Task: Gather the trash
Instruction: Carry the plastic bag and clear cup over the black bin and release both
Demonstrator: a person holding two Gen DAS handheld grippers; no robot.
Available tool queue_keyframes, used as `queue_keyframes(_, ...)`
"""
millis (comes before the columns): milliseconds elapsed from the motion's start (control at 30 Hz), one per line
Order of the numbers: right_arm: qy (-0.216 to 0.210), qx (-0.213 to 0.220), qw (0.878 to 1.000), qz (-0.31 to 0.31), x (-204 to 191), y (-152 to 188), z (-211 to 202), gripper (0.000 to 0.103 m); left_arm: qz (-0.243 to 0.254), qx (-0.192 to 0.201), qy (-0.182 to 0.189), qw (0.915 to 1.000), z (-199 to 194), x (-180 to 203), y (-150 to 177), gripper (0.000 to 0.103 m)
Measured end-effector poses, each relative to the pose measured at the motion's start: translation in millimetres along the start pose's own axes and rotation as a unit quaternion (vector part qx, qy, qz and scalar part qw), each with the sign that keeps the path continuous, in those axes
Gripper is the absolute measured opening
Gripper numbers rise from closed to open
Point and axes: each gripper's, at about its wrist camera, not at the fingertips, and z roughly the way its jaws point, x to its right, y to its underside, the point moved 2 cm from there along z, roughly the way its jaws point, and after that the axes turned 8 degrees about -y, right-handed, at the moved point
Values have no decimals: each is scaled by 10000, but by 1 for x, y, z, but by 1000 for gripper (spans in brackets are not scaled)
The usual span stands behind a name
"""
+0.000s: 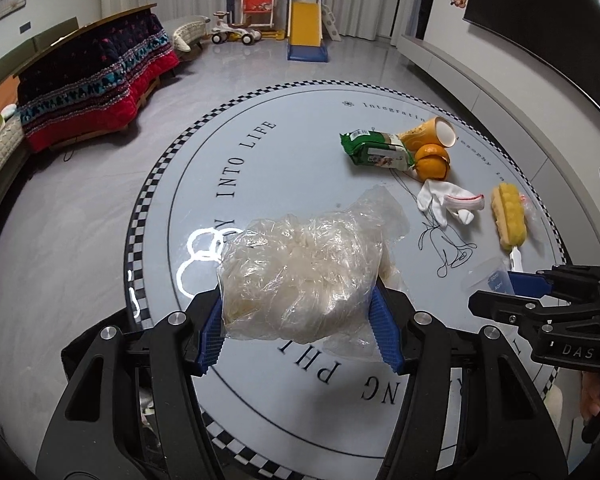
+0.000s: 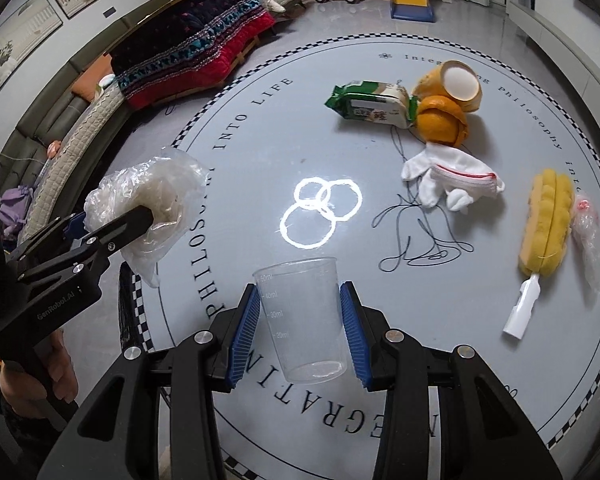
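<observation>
My left gripper (image 1: 298, 334) is shut on a crumpled clear plastic bag (image 1: 300, 276), held above the round table (image 1: 260, 152); the same bag (image 2: 148, 200) shows at the left of the right wrist view. My right gripper (image 2: 300, 334) is shut on a clear plastic measuring cup (image 2: 304, 320), upright between the blue pads; in the left wrist view the cup (image 1: 488, 280) sits at that gripper's tip. On the table lie a green snack packet (image 2: 370, 104), orange peel (image 2: 440, 120), a tipped yellow paper cup (image 2: 456, 84), a white glove (image 2: 448, 182), a yellow sponge brush (image 2: 544, 232) and a small plastic wrapper (image 2: 590, 240).
A black bin bag edge (image 1: 84, 344) shows below the table's left rim. A sofa with a dark red-trimmed blanket (image 1: 96, 76) stands at the left. A toy slide (image 1: 306, 28) and ride-on toys stand at the far end of the grey floor. A low white cabinet (image 1: 480, 76) runs along the right wall.
</observation>
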Motion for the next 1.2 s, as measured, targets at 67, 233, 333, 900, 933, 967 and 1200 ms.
queue_keyframes(67,-64,-28,9999,-81,-15,3,5,43,-60,46,-47,10000,-10,-14,8,60)
queue_keyframes(233,-198,-157,9990,-368,-59,10,23,43,-321,110,-196,9992,-28,-53,34,60)
queue_keyframes(333,-312,-250,9977,-550,-88,17,36,43,-534,74,-324,9980,-33,-81,53,60)
queue_keyframes(900,-987,-1039,9756,-1665,-250,69,127,43,-1801,-334,-1265,9749,-51,-233,171,61)
queue_keyframes(933,-1009,-1093,9738,-1718,-257,72,132,43,-1856,-365,-1308,9732,-52,-240,177,61)
queue_keyframes(967,-1014,-1134,9725,-1763,-263,74,137,43,-1908,-401,-1344,9716,-51,-245,182,61)
queue_keyframes(1200,-986,-1373,9677,-1869,-288,82,164,43,-2232,-613,-1606,9595,-51,-281,213,61)
